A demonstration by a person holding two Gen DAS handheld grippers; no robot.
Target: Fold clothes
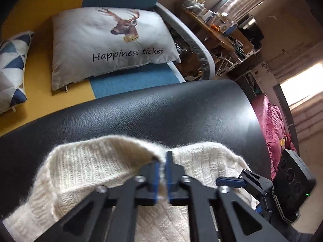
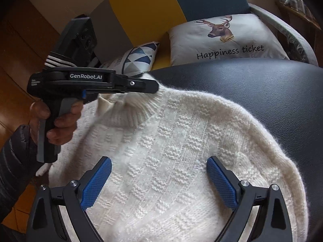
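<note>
A cream knitted sweater [image 2: 181, 151] lies on a black leather surface [image 2: 272, 84]. In the left wrist view my left gripper [image 1: 163, 161] is shut on the sweater [image 1: 86, 165] at its upper edge, lifting a fold of knit between the blue pads. From the right wrist view, the left gripper [image 2: 155, 87] pinches the sweater beside the ribbed collar [image 2: 137, 111], held by a hand [image 2: 58, 121]. My right gripper [image 2: 159, 179] hovers open over the sweater's body, blue pads [image 2: 97, 183] wide apart, nothing between them. The right gripper [image 1: 228, 181] also shows at the lower right of the left wrist view.
A deer-print cushion [image 1: 109, 46] and a triangle-pattern cushion [image 1: 12, 70] lie on a yellow and blue sofa [image 1: 40, 80] behind the black surface [image 1: 161, 111]. A cluttered wooden table [image 1: 218, 30] and a pink fabric heap [image 1: 272, 125] lie to the right.
</note>
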